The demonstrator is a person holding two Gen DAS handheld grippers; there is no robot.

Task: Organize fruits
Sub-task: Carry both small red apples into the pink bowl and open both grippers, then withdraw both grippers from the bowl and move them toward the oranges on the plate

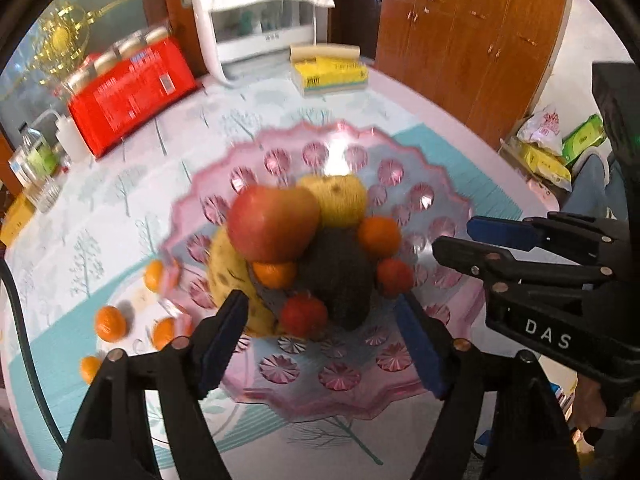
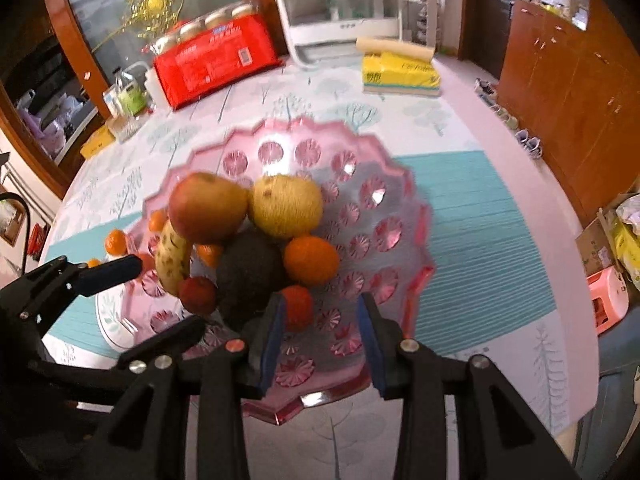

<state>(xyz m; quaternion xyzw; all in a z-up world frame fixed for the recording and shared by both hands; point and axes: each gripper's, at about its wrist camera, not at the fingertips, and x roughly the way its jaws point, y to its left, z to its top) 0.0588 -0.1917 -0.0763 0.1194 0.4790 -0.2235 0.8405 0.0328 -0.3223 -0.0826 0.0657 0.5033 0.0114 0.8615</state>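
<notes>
The pink glass dish (image 1: 404, 368) takes up the middle of the tabletop (image 2: 472, 216). Fruit is piled high in its middle: a red apple (image 1: 272, 224), a yellow pear (image 1: 340, 200), a dark avocado (image 1: 340, 276) and a spotted banana (image 1: 228, 276). The near part of the dish is bare, and so is its right side. Small oranges (image 1: 109, 323) lie on the tabletop just left of the dish, so that side is crowded. The tabletop to the right of the dish is free. At the back stand a red packet (image 2: 212, 60), a yellow tissue pack (image 2: 400, 74) and a white cabinet (image 2: 344, 28). The right tongs (image 1: 472, 236) reach in over the dish's right edge.
</notes>
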